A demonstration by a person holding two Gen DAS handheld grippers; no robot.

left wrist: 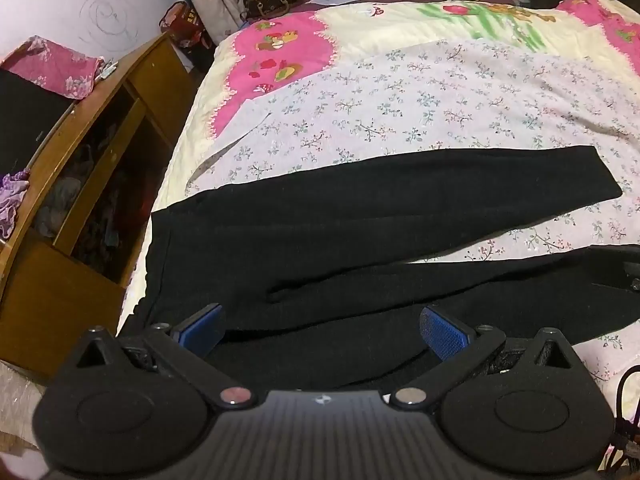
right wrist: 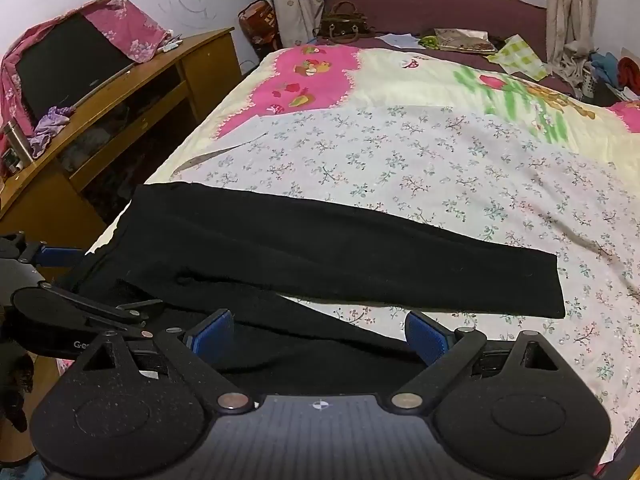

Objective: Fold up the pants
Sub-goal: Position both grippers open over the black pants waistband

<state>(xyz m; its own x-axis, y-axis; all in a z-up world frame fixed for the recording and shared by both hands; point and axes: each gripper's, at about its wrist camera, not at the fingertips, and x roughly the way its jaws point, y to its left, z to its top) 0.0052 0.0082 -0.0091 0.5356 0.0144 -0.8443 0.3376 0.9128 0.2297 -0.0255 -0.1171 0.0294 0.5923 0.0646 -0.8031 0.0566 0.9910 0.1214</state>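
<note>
Your left gripper (left wrist: 322,330) has its jaws spread wide with nothing between the blue pads (left wrist: 444,330), hovering over the near leg close to the waistband; your right gripper (right wrist: 318,334) is likewise spread and empty above the near leg. The black pants (left wrist: 360,216) lie flat on the floral sheet (left wrist: 400,100), waistband at the left edge of the bed (right wrist: 440,80), legs splayed apart toward the right. A wooden cabinet (left wrist: 80,184) stands just beside the bed on the left
</note>
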